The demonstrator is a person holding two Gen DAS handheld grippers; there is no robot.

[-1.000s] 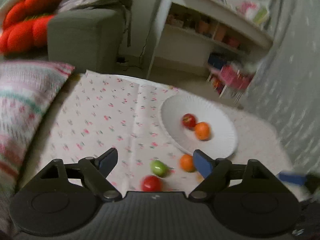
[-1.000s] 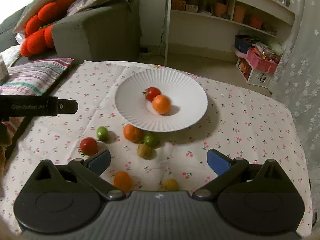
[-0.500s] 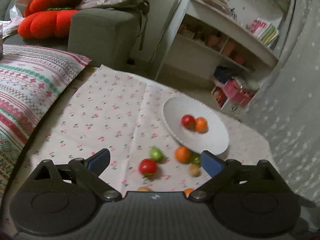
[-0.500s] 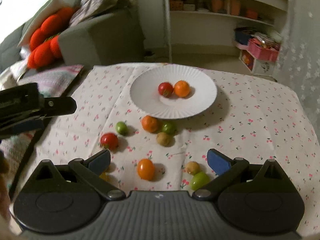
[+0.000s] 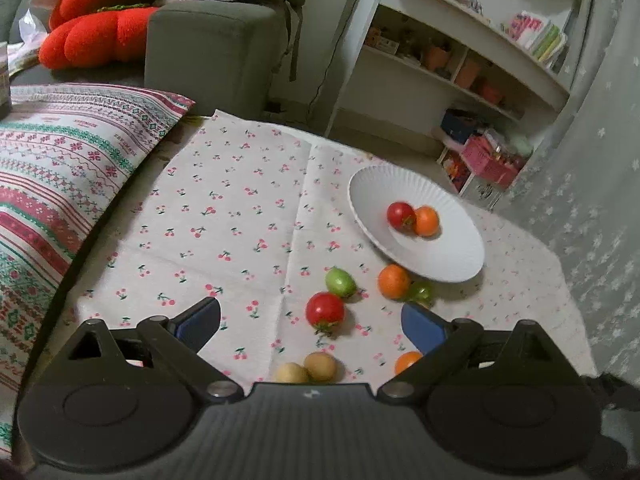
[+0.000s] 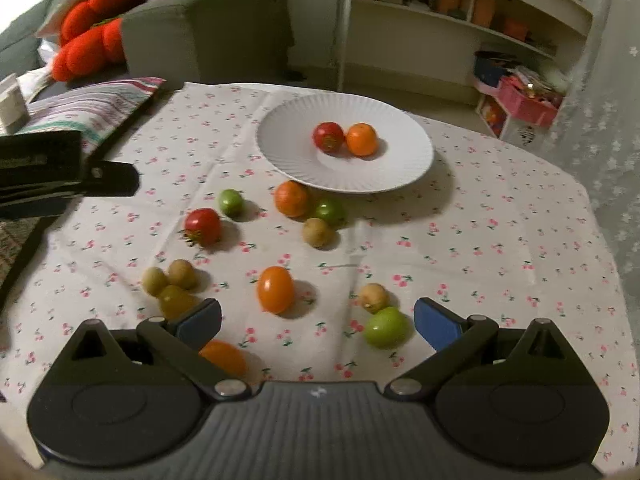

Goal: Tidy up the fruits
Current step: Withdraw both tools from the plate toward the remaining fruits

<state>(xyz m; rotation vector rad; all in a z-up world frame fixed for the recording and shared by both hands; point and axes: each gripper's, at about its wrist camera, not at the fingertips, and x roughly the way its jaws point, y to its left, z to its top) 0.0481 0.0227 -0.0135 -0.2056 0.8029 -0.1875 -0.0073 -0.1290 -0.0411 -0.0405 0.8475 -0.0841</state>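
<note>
Hovering above a white tablecloth printed with small red cherries (image 6: 480,216), the left gripper (image 5: 310,322) has its blue-padded jaws spread wide with nothing between them, and the right gripper (image 6: 318,322) stands just as wide and equally empty-handed. A round white ribbed paper plate (image 6: 400,172) sits toward the far side of the cloth and holds a small red tomato (image 6: 328,137) touching a round orange fruit (image 6: 361,139). Most of the other fruits lie loose on the cloth on the near side of the plate. Just beside the plate's near rim are a second orange fruit (image 6: 291,198), a dark green fruit (image 6: 329,210) and a brownish round fruit (image 6: 317,232), close together. To their left lie a light green fruit (image 6: 230,202) and a larger red tomato with a green stem (image 6: 202,226). Nearer the right gripper, an oval orange tomato (image 6: 275,289) lies between its two fingers' lines, a pale tan fruit (image 6: 373,297) touches a bigger light green fruit (image 6: 386,327) by the right finger, and a cluster of three yellowish-brown fruits (image 6: 170,284) sits by the left finger. Another orange fruit (image 6: 222,356) is partly hidden under that finger. A striped patterned cushion (image 5: 60,184) lies beside the cloth's left edge.
</note>
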